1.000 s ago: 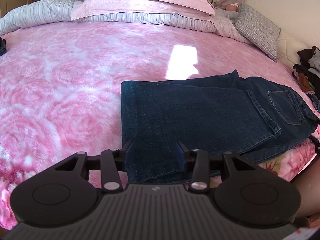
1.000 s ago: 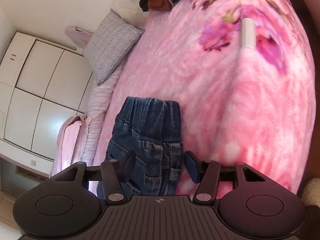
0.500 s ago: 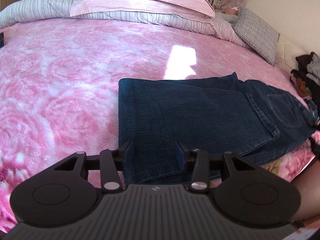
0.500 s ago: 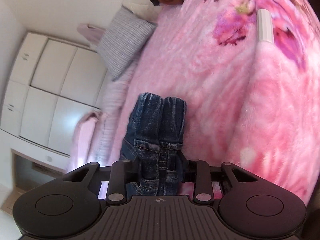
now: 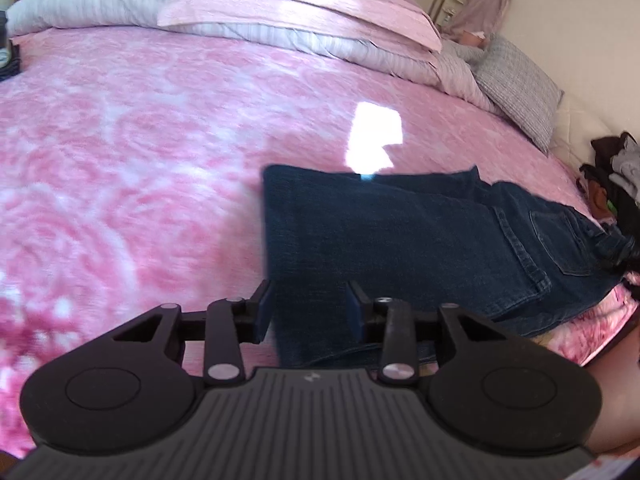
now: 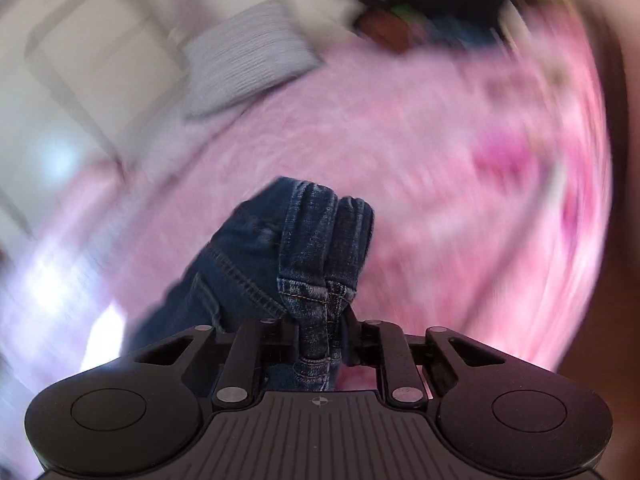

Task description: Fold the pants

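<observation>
On the pink bedspread point(image 5: 140, 140), jeans point(image 5: 400, 240) lying lengthwise: my right gripper point(image 6: 320, 332), closing, pinches the bunched waistband point(image 6: 320, 248) to carry it over, my left gripper point(image 5: 308, 308), closing, straddles the hem edge without yet clamping it.

We are noting dark denim pants point(image 5: 400, 240) with stitched seams, lying on a fuzzy pink fleece blanket point(image 5: 140, 140); the grippers' bodies are looking matt black plastic.
</observation>
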The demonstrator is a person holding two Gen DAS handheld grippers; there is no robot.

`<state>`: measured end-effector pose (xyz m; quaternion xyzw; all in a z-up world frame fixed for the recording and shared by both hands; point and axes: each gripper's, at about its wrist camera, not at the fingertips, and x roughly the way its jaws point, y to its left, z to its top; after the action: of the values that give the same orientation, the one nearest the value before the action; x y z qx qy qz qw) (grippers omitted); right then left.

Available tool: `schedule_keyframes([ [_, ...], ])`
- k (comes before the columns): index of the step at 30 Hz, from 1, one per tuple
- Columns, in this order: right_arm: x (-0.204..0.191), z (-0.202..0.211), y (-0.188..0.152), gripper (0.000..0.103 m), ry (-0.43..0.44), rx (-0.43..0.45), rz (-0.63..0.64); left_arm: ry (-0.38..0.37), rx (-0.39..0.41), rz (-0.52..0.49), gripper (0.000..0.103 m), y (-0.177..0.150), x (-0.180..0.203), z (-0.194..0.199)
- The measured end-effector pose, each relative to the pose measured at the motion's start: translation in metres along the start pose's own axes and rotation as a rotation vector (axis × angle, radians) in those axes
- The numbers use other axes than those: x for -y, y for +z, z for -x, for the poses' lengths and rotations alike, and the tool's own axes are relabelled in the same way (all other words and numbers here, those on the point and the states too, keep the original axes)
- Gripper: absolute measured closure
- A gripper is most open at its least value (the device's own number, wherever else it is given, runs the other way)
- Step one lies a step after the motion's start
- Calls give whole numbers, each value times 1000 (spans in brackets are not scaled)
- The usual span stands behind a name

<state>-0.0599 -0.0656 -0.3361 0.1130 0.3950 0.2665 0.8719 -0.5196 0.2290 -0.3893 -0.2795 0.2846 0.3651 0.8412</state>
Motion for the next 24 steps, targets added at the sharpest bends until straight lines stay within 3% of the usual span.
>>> schedule_keyframes([
  [2,-56,21,1,90,-42,82,229,12,15,15,71,0,-11,11],
  [6,-160,64,-30,90,40,265,622,39,34,72,71,-1,-40,31],
  [10,-244,110,-121,90,194,458,1067,48,35,145,71,-8,-70,44],
  [13,-269,129,-207,90,347,541,1356,59,21,184,71,-15,-87,45],
  [17,-267,114,-317,90,495,480,1702,50,-6,239,71,-28,-105,46],
  [19,-260,86,-357,90,502,357,1865,34,-8,249,72,-32,-109,48],
  [20,-254,77,-372,90,479,381,1897,27,-6,246,72,-33,-110,49],
  [21,-251,74,-377,90,469,417,1908,22,-3,244,72,-34,-110,51],
  [24,-260,76,-366,90,480,405,1887,15,-6,243,72,-34,-111,47],
])
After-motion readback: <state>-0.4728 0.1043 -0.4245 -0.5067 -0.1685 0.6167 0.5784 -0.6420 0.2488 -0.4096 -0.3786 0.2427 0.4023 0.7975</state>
